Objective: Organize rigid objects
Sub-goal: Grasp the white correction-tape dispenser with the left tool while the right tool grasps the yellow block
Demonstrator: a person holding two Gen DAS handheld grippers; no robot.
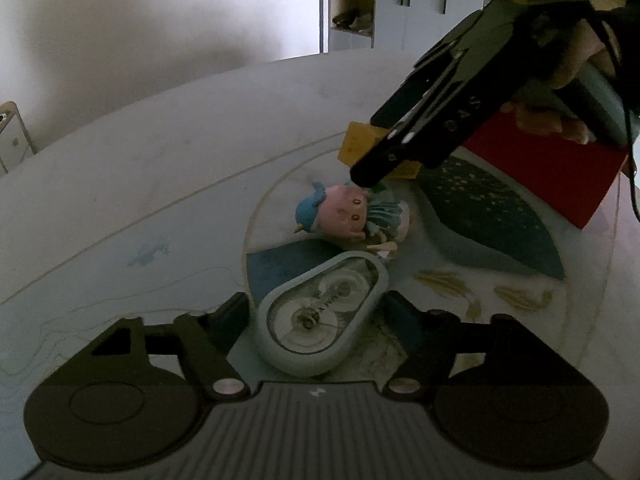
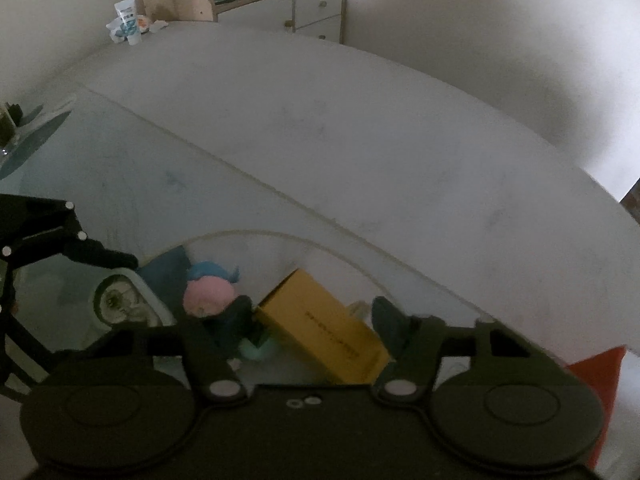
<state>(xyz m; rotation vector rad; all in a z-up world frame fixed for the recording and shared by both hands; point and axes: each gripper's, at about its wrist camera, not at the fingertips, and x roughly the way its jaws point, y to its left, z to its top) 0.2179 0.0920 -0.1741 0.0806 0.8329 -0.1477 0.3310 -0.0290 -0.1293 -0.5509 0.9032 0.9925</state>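
With the left gripper (image 1: 320, 312) spread wide around the correction tape dispenser (image 1: 322, 314) at six o'clock and the right gripper (image 2: 316, 320) gaping over the yellow box (image 2: 326, 326), each should centre before squeezing, sparing the figurine (image 1: 352, 216) between.

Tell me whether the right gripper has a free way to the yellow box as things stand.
Probably yes: the right gripper is open with the yellow box lying between its fingers; only the figurine crowds one finger.

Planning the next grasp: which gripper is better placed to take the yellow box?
Right. The right gripper is open with the yellow box between its fingers; the left gripper straddles the tape dispenser.
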